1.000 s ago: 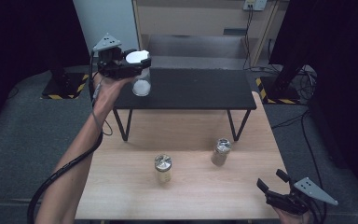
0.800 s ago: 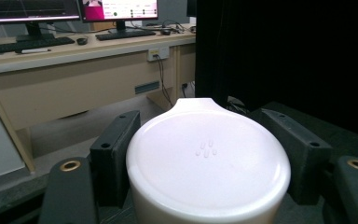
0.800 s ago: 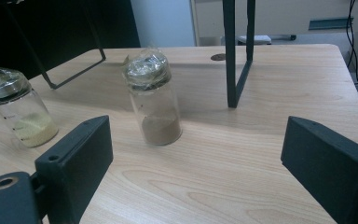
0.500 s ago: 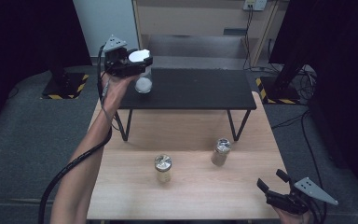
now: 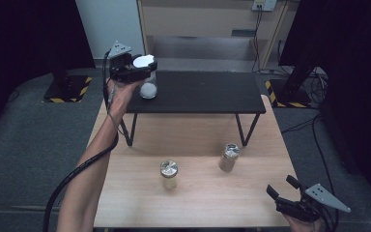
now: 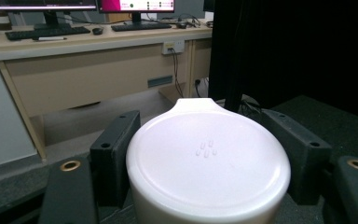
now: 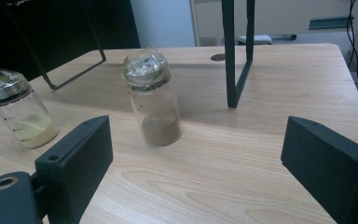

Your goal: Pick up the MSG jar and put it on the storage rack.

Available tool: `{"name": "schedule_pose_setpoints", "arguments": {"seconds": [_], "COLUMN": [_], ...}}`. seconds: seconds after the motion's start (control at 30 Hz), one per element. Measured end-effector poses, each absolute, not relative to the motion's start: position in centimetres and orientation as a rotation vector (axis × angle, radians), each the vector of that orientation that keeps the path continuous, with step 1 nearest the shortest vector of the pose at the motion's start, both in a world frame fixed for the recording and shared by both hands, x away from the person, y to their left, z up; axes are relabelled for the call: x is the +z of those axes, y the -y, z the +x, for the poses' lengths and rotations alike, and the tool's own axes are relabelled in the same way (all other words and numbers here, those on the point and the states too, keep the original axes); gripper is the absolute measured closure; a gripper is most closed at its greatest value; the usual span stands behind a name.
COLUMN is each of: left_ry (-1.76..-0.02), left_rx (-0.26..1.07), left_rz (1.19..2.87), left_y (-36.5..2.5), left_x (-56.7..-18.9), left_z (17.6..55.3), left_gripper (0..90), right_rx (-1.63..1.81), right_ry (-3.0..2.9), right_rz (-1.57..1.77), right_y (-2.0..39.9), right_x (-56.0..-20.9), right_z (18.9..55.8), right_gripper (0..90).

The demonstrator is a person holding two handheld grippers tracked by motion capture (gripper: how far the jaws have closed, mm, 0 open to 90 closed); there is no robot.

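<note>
Left gripper [image 5: 142,67] pinching a white-lidded jar [image 5: 148,87] just under its lid [image 6: 208,156], jaws pressed against both sides, as seen in the left gripper view. Held upright at the near-left corner of the black raised shelf [image 5: 207,92], base at or just above the dark top; contact hard to confirm from the high view. Some white stuff visible low inside the glass.

Probably the set-down step. For a clean placement: keep the jar vertical, lower straight until the base sits flat, keep it inward from the shelf's edge and corner, and only then spread the jaws. Release evenly, so neither pad drags the lid sideways. Withdraw upward or straight back along the jaws, not across, to avoid tipping a tall, narrow jar.

Right gripper [image 5: 290,198] spread wide and holding nothing, low at the near-right corner of the wooden bench [image 5: 198,193]. Ahead of it in the right gripper view, a jar with brown powder [image 7: 153,105] and, farther to the left in that view, a jar with pale yellow powder [image 7: 21,114], both upright on the bench with crinkled film over their tops, well apart from each other. Best kept parked there, clear of both, until the left side lets go.
</note>
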State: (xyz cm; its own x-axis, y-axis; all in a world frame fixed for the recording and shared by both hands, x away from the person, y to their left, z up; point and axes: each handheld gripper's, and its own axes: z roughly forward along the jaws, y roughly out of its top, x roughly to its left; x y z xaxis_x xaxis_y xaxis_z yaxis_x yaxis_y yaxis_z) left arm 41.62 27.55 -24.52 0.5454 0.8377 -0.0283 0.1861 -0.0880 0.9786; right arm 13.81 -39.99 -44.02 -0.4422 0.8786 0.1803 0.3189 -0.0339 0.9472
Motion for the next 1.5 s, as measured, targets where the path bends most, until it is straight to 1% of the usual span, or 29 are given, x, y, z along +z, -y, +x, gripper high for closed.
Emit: {"name": "schedule_pose_setpoints", "arguments": {"seconds": [0.43, 0.5, 0.57, 0.7, 0.83, 1.0, 1.2, 1.3, 1.5], "left_ry": [-0.861, -0.877, -0.891, -0.877, -0.834, -0.786, -0.729, -0.698, -0.643], "left_rx": [0.691, 0.671, 0.666, 0.689, 0.709, 0.687, 0.637, 0.590, 0.544], "left_rz": [1.609, 1.591, 1.578, 1.566, 1.588, 1.593, 1.595, 1.607, 1.637], "left_y": [-27.6, -27.7, -27.8, -28.1, -28.5, -29.9, -31.4, -32.1, -32.7], "left_x": [-24.7, -24.6, -24.4, -23.7, -22.8, -21.9, -21.4, -21.2, -21.5], "left_z": [41.6, 41.7, 41.6, 40.8, 39.5, 37.8, 35.9, 35.2, 33.6], "left_gripper": [29.6, 22.5, 12.9, 6.9, 5.9, 4.8, 2.9, 2.7, 1.8], "right_rx": [1.498, 1.498, 1.498, 1.499, 1.502, 1.500, 1.496, 1.495, 1.492], "right_ry": [-1.758, -1.758, -1.758, -1.759, -1.761, -1.765, -1.770, -1.772, -1.776], "right_rz": [1.255, 1.255, 1.255, 1.253, 1.251, 1.247, 1.245, 1.246, 1.242], "right_y": [40.0, 40.0, 40.0, 40.0, 40.1, 40.0, 39.9, 39.9, 39.9], "right_x": [-44.0, -44.0, -44.0, -44.0, -44.0, -44.0, -44.0, -43.9, -43.9], "right_z": [13.8, 13.8, 13.8, 13.8, 13.8, 13.8, 13.9, 13.9, 13.9], "right_gripper": [9.5, 9.5, 9.5, 9.5, 9.5, 9.5, 9.5, 9.5, 9.5]}}
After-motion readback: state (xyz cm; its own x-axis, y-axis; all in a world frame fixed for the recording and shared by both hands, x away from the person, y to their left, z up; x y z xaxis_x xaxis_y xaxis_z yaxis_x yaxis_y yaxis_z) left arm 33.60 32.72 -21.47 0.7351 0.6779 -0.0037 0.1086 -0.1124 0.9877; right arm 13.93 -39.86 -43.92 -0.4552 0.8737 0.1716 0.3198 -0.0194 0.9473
